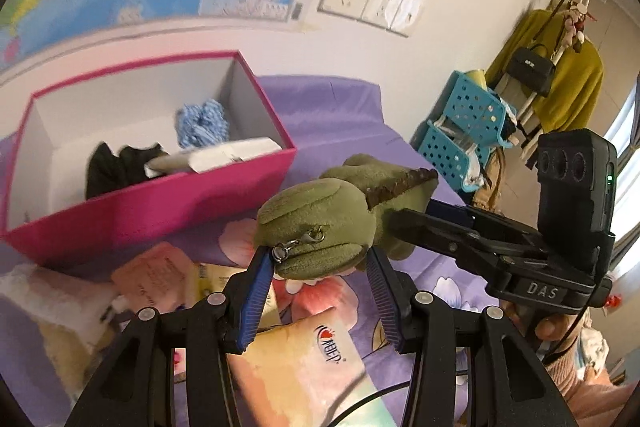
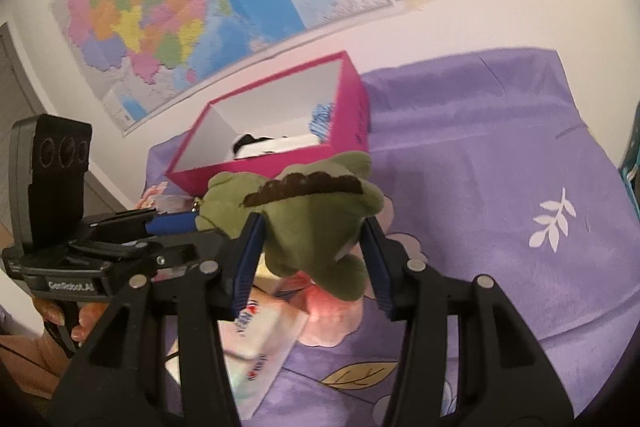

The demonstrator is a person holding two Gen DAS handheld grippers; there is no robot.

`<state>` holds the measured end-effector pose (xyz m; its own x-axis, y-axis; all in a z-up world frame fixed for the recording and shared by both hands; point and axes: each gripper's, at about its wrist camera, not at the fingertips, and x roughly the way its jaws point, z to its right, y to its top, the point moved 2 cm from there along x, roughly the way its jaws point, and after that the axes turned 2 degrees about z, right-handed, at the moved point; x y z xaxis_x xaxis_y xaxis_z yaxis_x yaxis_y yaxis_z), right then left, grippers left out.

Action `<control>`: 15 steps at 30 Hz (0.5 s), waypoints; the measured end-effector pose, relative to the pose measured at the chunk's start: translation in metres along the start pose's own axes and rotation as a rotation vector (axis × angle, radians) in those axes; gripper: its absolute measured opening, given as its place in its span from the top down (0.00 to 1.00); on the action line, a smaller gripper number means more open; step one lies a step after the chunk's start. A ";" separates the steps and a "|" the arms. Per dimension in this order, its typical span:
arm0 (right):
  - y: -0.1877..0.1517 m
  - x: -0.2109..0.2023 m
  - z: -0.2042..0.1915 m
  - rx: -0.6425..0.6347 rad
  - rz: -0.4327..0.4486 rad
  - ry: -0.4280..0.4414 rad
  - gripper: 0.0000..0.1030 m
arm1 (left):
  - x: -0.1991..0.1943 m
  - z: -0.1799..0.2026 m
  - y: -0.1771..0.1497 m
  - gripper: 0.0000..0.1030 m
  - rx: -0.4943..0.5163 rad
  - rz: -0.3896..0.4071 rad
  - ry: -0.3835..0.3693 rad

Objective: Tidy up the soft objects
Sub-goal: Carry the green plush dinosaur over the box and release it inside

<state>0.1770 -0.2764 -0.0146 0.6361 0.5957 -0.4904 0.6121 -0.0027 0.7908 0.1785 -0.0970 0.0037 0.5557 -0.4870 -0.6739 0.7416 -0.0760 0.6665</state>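
A green plush dinosaur (image 1: 320,223) with a brown back ridge and a metal clasp hangs above the purple bed, held by both grippers. My left gripper (image 1: 318,257) is shut on its head end. My right gripper (image 2: 312,231) is shut on its body (image 2: 308,223); that gripper also shows in the left wrist view (image 1: 472,239). A pink box (image 1: 160,203) with a white inside stands behind, holding a blue knitted item (image 1: 202,123), black cloth (image 1: 116,167) and a white item. The box also shows in the right wrist view (image 2: 356,123).
Tissue packs (image 1: 308,363) and a pink packet (image 1: 156,275) lie on the floral purple bedspread (image 2: 500,227) below the toy. Blue perforated baskets (image 1: 464,131) and a rack with a yellow garment (image 1: 568,87) stand to the right. A map and wall sockets are behind.
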 end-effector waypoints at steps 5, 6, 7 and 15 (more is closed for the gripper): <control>0.011 -0.006 -0.023 -0.043 0.023 0.023 0.50 | -0.025 -0.005 0.006 0.53 0.000 0.055 0.006; 0.013 -0.007 -0.027 -0.050 0.027 0.029 0.50 | -0.031 -0.006 0.007 0.53 0.003 0.069 0.012; 0.017 -0.007 -0.032 -0.060 0.031 0.039 0.50 | -0.035 -0.008 0.009 0.53 0.005 0.077 0.016; 0.038 0.001 -0.058 -0.107 0.046 0.072 0.50 | -0.054 -0.018 0.023 0.51 0.030 0.118 0.071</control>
<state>0.1739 -0.2295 0.0360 0.6251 0.6528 -0.4279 0.5268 0.0516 0.8484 0.1724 -0.0573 0.0496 0.6643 -0.4310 -0.6107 0.6588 -0.0486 0.7508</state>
